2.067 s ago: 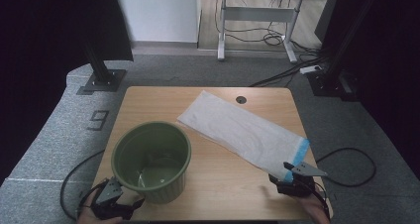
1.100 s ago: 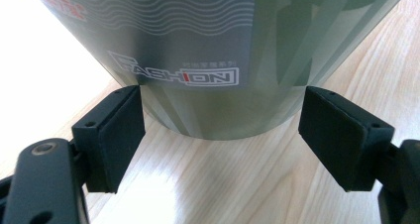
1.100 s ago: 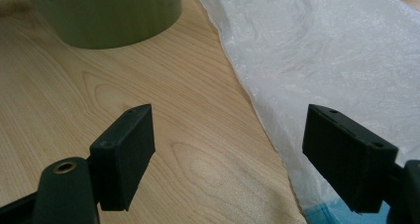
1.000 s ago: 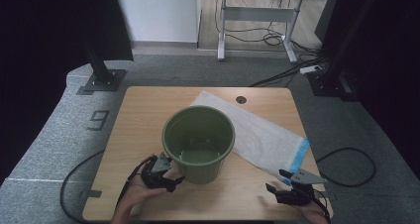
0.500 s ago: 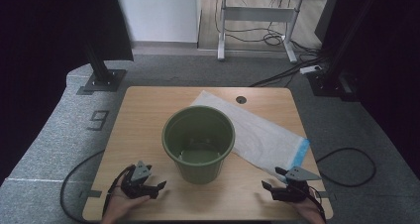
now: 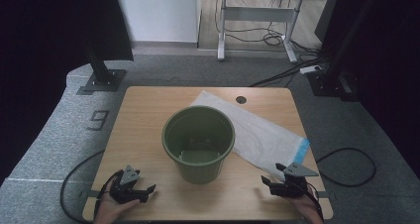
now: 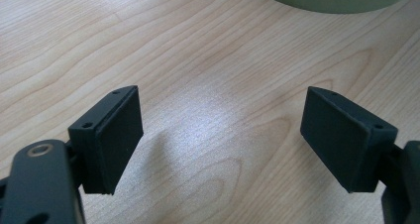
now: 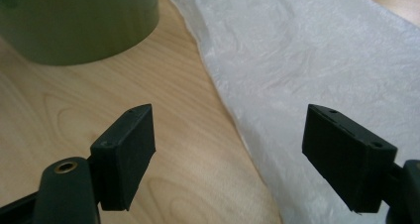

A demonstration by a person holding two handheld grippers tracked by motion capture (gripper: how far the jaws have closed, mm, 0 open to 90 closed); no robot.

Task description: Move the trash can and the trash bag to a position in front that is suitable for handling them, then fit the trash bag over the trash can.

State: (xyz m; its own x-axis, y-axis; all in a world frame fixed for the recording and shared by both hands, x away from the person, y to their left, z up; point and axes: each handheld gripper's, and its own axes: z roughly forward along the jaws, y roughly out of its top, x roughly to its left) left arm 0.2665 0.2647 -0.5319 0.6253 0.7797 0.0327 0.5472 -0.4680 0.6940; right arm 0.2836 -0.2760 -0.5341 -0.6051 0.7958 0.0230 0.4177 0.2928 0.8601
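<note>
A wooden bench [image 6: 148, 110] stands on grey carpet, with a desk frame and cables behind it. A green pot [image 6: 198, 143] sits upright at the bench's middle, its right side resting on the edge of a white bag [image 6: 262, 132] that lies flat toward the right edge. The left gripper [image 6: 141, 192] hovers near the front left corner, jaws wide apart and empty; the right gripper [image 6: 272, 182], also wide open and empty, sits at the bag's near end.
</note>
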